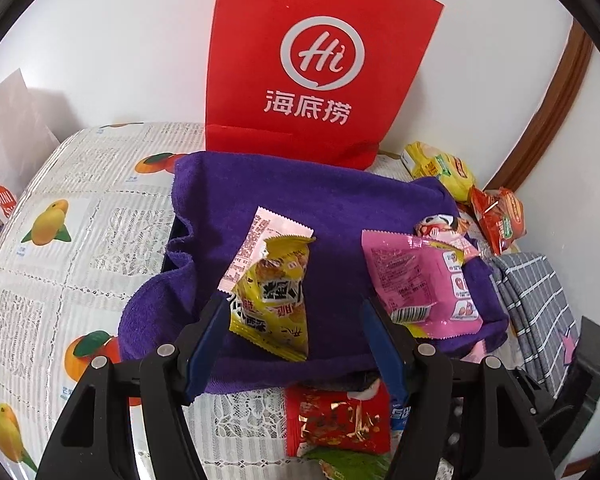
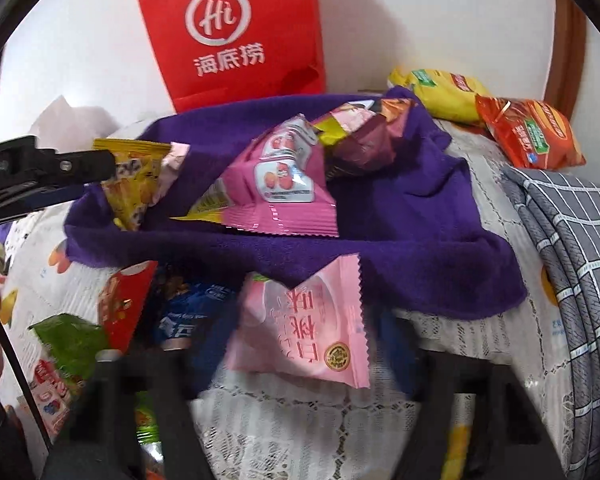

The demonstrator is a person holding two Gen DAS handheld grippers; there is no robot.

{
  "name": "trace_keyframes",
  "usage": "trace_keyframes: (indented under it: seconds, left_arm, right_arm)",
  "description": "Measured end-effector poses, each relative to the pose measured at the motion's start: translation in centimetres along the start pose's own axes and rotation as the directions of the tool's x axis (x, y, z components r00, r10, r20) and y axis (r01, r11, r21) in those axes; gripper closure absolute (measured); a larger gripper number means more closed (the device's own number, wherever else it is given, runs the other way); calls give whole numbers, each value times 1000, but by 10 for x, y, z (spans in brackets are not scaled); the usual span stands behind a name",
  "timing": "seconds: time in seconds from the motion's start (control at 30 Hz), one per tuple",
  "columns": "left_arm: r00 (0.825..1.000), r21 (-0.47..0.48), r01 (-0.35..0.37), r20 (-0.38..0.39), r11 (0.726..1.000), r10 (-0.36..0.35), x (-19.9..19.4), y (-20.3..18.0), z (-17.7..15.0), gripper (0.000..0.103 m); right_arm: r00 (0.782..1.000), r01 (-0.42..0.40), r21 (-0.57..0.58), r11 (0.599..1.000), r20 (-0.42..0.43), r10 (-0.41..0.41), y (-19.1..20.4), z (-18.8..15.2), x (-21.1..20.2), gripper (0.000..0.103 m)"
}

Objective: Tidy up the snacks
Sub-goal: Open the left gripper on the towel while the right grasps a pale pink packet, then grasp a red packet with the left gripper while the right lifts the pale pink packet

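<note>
Left wrist view: the left gripper (image 1: 296,312) has its jaws apart around the yellow snack packet (image 1: 274,304). The left pad touches the packet's edge; whether it is clamped cannot be told. The packet sits over the purple towel (image 1: 332,220), which drapes a box on the counter (image 1: 80,208), beside a pink snack packet (image 1: 424,280) and before the red bag (image 1: 316,60).

Right wrist view: the right gripper (image 2: 296,344), blurred, has a pale pink packet (image 2: 312,328) between its jaws at the towel's near edge; grip cannot be told. Risk: a loose hold on slick film could let either packet slip onto the counter clutter below.
</note>
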State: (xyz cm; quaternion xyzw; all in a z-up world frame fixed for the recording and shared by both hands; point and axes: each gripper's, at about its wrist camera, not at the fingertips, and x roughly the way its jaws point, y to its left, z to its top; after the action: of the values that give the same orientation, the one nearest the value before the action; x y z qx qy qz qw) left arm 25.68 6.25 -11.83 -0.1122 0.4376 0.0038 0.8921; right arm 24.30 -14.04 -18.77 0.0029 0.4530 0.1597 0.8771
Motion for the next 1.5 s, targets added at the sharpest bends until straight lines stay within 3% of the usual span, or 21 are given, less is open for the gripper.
trace_keyframes:
  seconds: [0.23,0.4,0.6,0.83,1.27,1.4,1.5]
  left_arm:
    - [999,62,-34,-20,997,35,-4,-11,-8,37]
    - [999,90,20,-46,996,-16,-8,-17,-21,37]
    - [988,63,90,-132,994,-81,3,-16,-33,37]
    - [983,91,86,-173,992,-70,11,-24,-43,30]
    - [965,76,49,-262,996,-27,36,-24,-49,31]
    - [969,74,46,-247,996,-26,36,-22,-48,34]
    - [973,83,29,-231,996,-9,34,-22,-48,48]
  right_arm:
    - [997,-35,44,998,64,32,-12,0,-14,56]
    - [998,-14,28,999,66,12,-10,0,-16,56]
    - [999,-17,49,999,36,15,-13,0,-9,56]
    - [999,-26,67,997,31,24,-15,0,-7,55]
    - [999,-17,58,998,30,15,-14,0,-5,54]
    - [999,-14,54,998,32,12,-14,0,-5,54]
    - [999,-15,54,998,33,13,-14,0,-5,54]
